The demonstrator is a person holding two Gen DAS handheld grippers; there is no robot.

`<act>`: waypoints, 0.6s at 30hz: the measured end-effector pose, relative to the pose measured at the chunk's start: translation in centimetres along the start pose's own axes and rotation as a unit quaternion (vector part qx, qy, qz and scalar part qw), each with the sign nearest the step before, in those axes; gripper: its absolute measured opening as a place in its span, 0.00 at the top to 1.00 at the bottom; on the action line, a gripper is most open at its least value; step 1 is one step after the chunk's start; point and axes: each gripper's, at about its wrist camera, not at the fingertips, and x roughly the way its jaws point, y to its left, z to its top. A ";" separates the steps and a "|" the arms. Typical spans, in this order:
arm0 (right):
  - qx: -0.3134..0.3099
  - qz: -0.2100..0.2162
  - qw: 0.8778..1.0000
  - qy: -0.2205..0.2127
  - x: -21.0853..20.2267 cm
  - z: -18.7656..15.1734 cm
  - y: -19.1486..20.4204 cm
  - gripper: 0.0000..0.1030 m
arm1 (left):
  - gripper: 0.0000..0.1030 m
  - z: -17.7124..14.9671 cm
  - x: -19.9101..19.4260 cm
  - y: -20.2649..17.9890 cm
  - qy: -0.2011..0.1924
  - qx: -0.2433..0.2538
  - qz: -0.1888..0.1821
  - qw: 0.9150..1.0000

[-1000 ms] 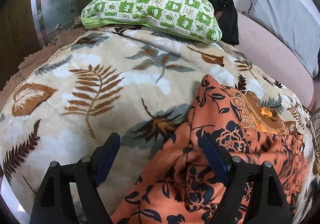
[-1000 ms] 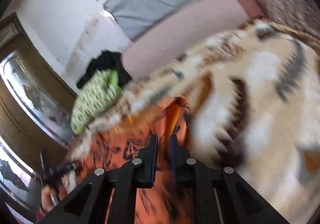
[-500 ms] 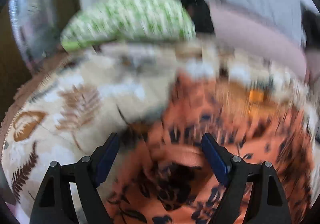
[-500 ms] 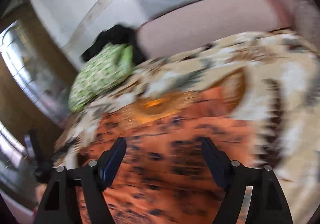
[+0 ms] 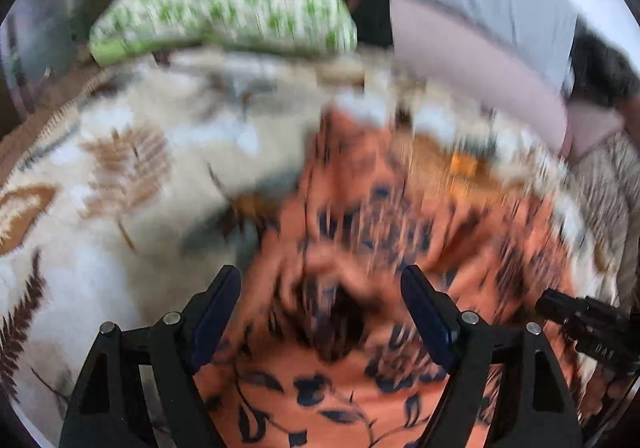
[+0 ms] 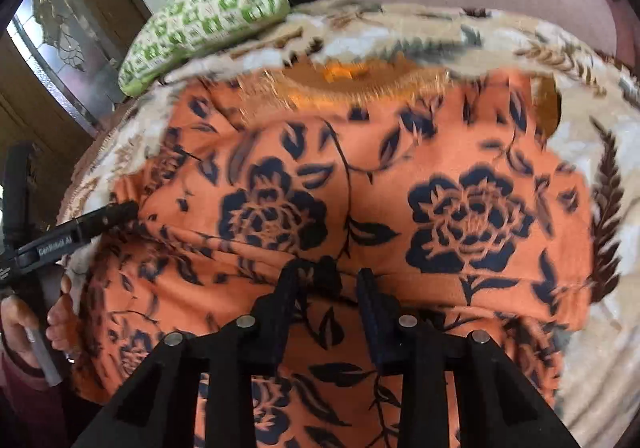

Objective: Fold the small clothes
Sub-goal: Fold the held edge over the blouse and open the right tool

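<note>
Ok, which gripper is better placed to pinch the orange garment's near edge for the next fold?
Right, probably. The right gripper sits low over the orange floral garment, jaws partly closed around a fold of cloth. The left gripper hangs wide open above a bunched part, its view blurred by motion.

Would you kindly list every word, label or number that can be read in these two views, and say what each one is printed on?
"GenRobot AI": white lettering on the black arm of the left gripper, seen in the right wrist view; slightly soft, so the exact spelling is uncertain.
Pale upside-down marks on the right gripper at the edge of the left wrist view: too blurred to read.
The green and white pillow carries printed squares: too small to tell whether any hold letters.
</note>
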 end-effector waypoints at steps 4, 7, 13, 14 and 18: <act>-0.024 0.015 0.997 -0.075 -2.6 3.1 2.9 0.66 | 0.20 1.9 1.0 0.7 -0.027 -0.020 0.031 0.999; -0.014 0.038 0.995 -0.086 -2.0 5.1 4.8 0.66 | 0.20 3.0 4.3 0.9 0.004 -0.013 0.040 0.999; -0.002 0.010 1.000 -0.008 3.4 4.0 5.0 0.66 | 0.20 3.0 9.0 -0.4 0.090 -0.025 -0.022 0.995; 0.001 0.000 1.000 0.002 3.8 3.0 4.3 0.67 | 0.20 3.1 9.3 -0.9 0.096 -0.024 -0.038 0.994; 0.015 0.008 1.000 0.004 4.0 0.5 3.1 0.66 | 0.21 3.2 9.1 -2.2 0.088 0.002 -0.017 0.996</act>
